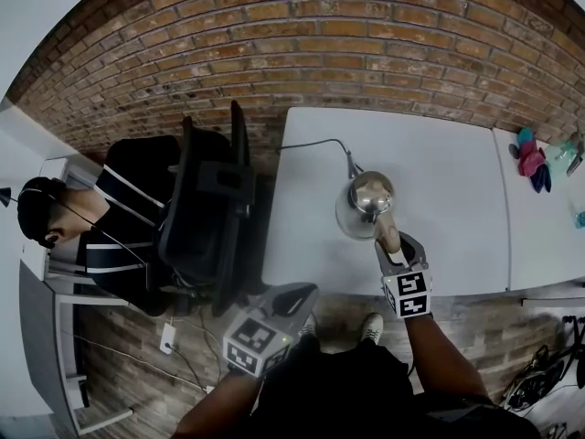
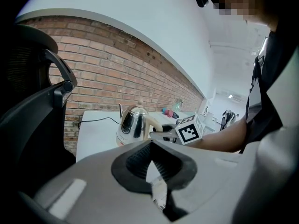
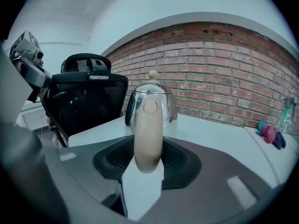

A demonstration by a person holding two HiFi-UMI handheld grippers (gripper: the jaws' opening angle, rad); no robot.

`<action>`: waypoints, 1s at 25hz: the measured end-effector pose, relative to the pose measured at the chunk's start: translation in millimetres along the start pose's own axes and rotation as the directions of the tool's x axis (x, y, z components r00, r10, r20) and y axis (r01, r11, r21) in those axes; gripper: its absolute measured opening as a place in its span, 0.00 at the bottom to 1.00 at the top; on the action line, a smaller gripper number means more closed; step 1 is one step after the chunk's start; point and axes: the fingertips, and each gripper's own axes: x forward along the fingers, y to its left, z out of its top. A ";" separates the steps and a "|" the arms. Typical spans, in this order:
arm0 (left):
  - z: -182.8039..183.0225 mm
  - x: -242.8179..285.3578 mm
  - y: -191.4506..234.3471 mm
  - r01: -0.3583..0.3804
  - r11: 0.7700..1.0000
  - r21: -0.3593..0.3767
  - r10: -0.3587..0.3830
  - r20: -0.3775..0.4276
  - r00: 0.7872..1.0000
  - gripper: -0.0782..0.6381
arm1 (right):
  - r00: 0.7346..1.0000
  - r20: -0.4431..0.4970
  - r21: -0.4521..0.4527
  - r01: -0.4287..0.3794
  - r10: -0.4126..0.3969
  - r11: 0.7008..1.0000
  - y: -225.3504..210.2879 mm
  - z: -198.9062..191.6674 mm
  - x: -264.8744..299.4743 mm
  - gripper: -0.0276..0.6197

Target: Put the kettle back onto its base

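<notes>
A shiny steel kettle point(image 1: 370, 193) point(image 2: 133, 122) point(image 3: 152, 101) with a cream handle point(image 3: 148, 129) rests on its round white base point(image 1: 345, 222) point(image 2: 122, 139) near the front of the white table point(image 1: 457, 208). I see no gap between kettle and base. My right gripper point(image 1: 391, 240) point(image 3: 148, 164) is shut on the handle, which fills the space between its dark pads. It also shows in the left gripper view as the right gripper point(image 2: 163, 132) behind the kettle. My left gripper point(image 1: 297, 295) point(image 2: 150, 146) hangs shut and empty below the table's front edge, left of the kettle.
A black power cord point(image 1: 311, 143) runs from the base toward the brick wall. A black office chair point(image 1: 206, 208) stands at the table's left edge, with a seated person point(image 1: 119, 208) beyond it. A second table point(image 1: 548, 236) at right carries pink and blue cloths point(image 1: 532, 163).
</notes>
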 end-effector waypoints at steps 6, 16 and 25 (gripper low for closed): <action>2.4 6.3 -12.9 0.033 0.999 0.016 -0.033 0.007 0.999 0.11 | 1.000 -0.007 -0.035 0.009 -0.009 0.999 3.3 3.5 -21.5 0.36; -0.5 3.7 -31.3 0.062 0.997 0.037 -0.062 0.003 0.998 0.11 | 0.999 -0.044 -0.061 0.007 -0.010 0.998 3.0 -0.2 -37.8 0.30; -3.6 -6.6 -34.8 0.049 0.999 0.020 -0.049 0.010 0.999 0.11 | 0.994 -0.071 -0.078 -0.086 0.080 0.993 40.3 5.7 -34.9 0.27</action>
